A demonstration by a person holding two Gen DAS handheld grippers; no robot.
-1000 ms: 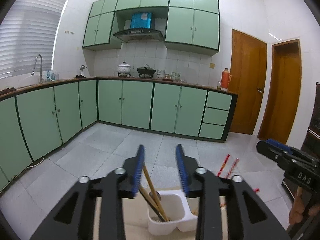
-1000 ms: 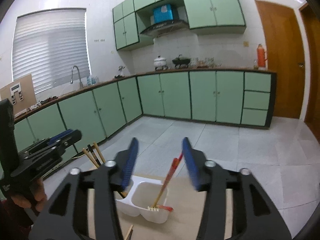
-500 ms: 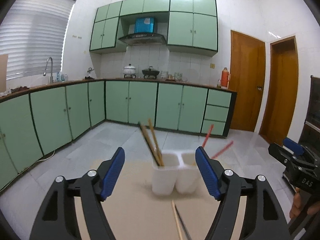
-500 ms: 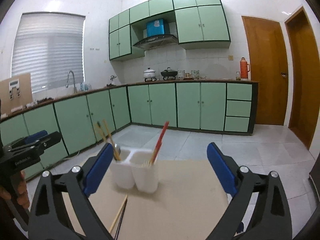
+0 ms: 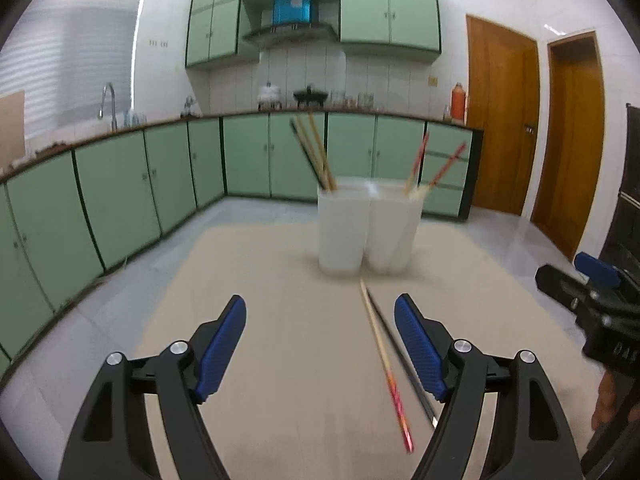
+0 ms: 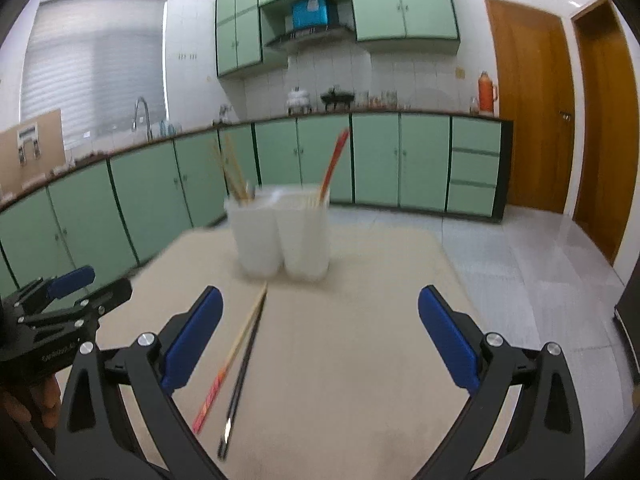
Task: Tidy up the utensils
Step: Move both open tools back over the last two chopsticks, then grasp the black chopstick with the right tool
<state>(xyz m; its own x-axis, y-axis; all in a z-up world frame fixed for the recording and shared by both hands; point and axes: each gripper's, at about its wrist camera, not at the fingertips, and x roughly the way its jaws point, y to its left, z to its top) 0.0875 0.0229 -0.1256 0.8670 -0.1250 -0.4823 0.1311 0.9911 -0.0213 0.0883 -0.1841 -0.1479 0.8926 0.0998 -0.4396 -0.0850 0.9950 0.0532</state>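
A white two-compartment holder (image 5: 366, 228) stands on the beige table (image 5: 280, 352); it also shows in the right wrist view (image 6: 282, 234). Its left cup holds wooden and dark chopsticks (image 5: 314, 152), its right cup red-tipped chopsticks (image 5: 436, 168). A red-ended wooden chopstick (image 5: 384, 364) and a black chopstick (image 5: 402, 360) lie loose on the table in front of the holder; they also show in the right wrist view, the wooden one (image 6: 232, 356) and the black one (image 6: 242, 376). My left gripper (image 5: 320, 344) is open and empty. My right gripper (image 6: 320, 336) is open and empty.
The right gripper's body (image 5: 592, 312) shows at the right edge of the left view; the left gripper's body (image 6: 56, 316) at the left edge of the right view. Green kitchen cabinets (image 5: 120, 184) and wooden doors (image 5: 500, 120) lie beyond the table.
Both grippers have opened wide and pulled back and down from above the holder. The holder now stands farther ahead, and the two loose chopsticks have come into view.
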